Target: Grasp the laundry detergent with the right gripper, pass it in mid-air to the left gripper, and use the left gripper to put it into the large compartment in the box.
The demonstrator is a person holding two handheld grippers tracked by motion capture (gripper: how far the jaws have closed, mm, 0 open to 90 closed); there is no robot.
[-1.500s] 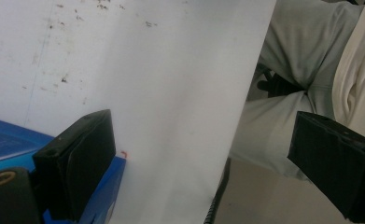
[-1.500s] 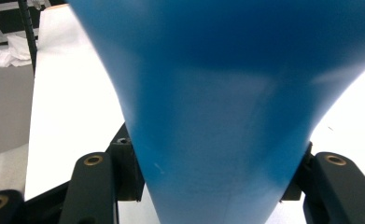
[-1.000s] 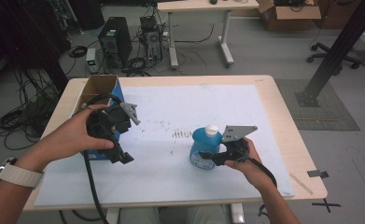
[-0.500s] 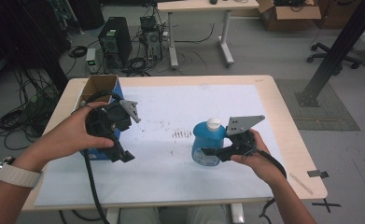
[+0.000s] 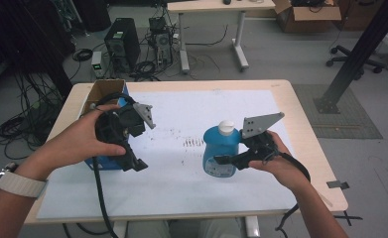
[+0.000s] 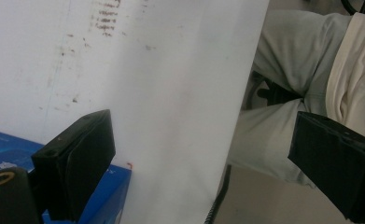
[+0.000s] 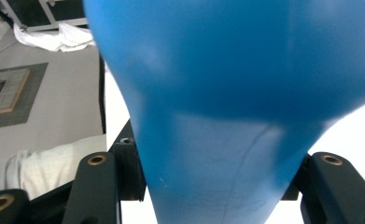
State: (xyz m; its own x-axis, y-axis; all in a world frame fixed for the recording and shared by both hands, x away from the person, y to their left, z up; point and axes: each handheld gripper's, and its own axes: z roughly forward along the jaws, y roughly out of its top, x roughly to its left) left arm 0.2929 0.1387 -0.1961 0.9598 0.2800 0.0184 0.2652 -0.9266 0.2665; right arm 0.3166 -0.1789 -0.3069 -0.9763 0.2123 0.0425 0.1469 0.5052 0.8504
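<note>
Blue plastic marks the thing being handled: in the high view a blue bottle (image 5: 221,154) with a white cap (image 5: 226,127) stands upright at about 4 o'clock from the middle of the counter (image 5: 300,129), over the white sheet (image 5: 181,114) that covers most of it. The right claw (image 5: 227,161) comes in from 3 o'clock and is clamped across the bottle's lower body, a low hold that should keep it upright and leave the cap free. Whether its base touches the sheet I cannot tell. At 9 o'clock the left claw (image 5: 134,162) hangs over the near end of a blue cardboard box (image 5: 104,99), whose open top suggests it is meant to take the bottle. That hand looks parked clear of the bottle's path.

From the left gripper view, the 2 black jaws stand wide apart with nothing between them, pointing down over the sheet's edge. A corner of the box (image 6: 112,200) sits at 7 o'clock, and the person's trouser leg (image 6: 292,70) lies beyond the counter's edge at 2 o'clock.

Looking along the right gripper view, the bottle (image 7: 227,93) looms close, its narrower part pinched between both jaws. The squeeze sits evenly on the 2 sides, which should stop it from twisting.
</note>
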